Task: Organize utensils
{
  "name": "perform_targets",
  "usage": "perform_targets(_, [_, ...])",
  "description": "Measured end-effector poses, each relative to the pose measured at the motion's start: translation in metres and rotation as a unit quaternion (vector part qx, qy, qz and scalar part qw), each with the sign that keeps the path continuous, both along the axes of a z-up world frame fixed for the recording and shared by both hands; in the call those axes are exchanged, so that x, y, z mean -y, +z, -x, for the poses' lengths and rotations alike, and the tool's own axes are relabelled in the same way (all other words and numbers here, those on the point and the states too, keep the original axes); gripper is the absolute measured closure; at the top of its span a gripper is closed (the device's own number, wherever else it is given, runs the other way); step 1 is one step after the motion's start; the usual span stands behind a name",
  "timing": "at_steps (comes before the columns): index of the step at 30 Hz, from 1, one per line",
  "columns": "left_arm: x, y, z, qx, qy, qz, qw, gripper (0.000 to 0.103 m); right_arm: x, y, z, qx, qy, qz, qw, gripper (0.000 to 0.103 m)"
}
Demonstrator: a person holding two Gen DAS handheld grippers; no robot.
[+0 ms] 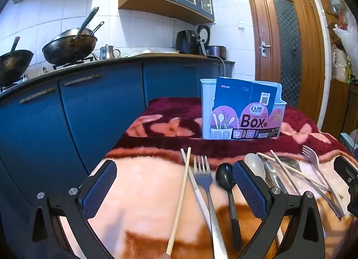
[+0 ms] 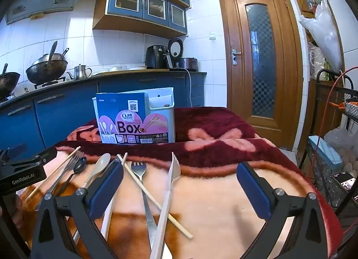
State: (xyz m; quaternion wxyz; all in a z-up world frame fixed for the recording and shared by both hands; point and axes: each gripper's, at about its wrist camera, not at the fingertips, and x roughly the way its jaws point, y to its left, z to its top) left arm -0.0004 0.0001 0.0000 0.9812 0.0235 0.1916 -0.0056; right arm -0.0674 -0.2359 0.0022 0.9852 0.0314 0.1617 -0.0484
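Observation:
A pale blue utensil holder with a "Box" label (image 1: 243, 113) stands at the far side of the blanket-covered table; it also shows in the right wrist view (image 2: 136, 120). Utensils lie loose in front of it: a wooden chopstick (image 1: 179, 203), a metal fork (image 1: 204, 182), a black spoon (image 1: 226, 178) and a grey spoon (image 1: 255, 166). My left gripper (image 1: 174, 187) is open and empty above them. My right gripper (image 2: 180, 185) is open and empty over a white plastic fork (image 2: 167, 196), a metal fork (image 2: 141, 176) and a chopstick (image 2: 154, 198).
The table has a red and pink fleece blanket (image 2: 223, 138). Blue kitchen cabinets (image 1: 89, 106) with woks on the stove (image 1: 69, 46) run along the left. A wooden door (image 2: 259, 61) is behind. A wire rack (image 2: 335, 147) stands at the right.

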Motion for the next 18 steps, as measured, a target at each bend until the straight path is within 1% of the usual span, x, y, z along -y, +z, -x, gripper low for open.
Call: perform_targets(18, [-0.0001,0.0000,-0.0002,-0.005,0.001,0.002,1.0000,0.000,0.0005,0.0000,-0.0003,-0.003,0.001,0.000,1.000,0.000])
